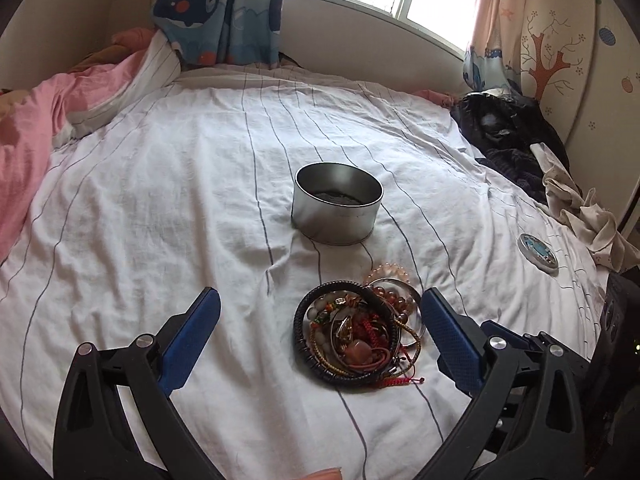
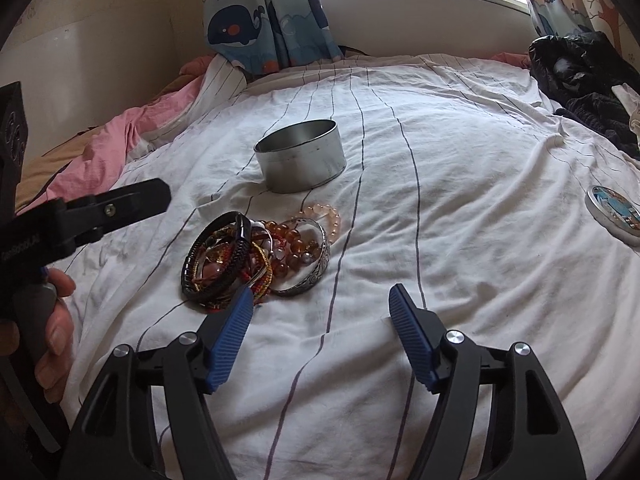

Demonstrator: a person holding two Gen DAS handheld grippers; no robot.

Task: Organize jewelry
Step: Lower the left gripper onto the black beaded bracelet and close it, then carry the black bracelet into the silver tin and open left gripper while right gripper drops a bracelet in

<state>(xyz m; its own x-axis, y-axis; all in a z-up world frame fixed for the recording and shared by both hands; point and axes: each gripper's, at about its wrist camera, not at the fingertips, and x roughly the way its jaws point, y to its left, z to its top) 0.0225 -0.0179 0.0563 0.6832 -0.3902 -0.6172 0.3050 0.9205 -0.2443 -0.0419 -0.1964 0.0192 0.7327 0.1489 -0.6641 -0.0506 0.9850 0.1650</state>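
Starting the sort: nothing picked yet. My left tool point(image 1: 320, 312) hangs with jaws wide apart over the jewelry pile point(image 1: 358, 330), holding nothing. The pile lies on the bed sheet point(image 1: 160, 200), just in front of the open tin point(image 1: 337, 203). My right tool point(image 2: 322, 300) is also spread and empty, just right of the pile. Next move, I'd guess: pinch one bracelet and lift it clear. The pieces overlap, so neighbours may drag. The tin's lid point(image 1: 538, 255) sits well apart, right.
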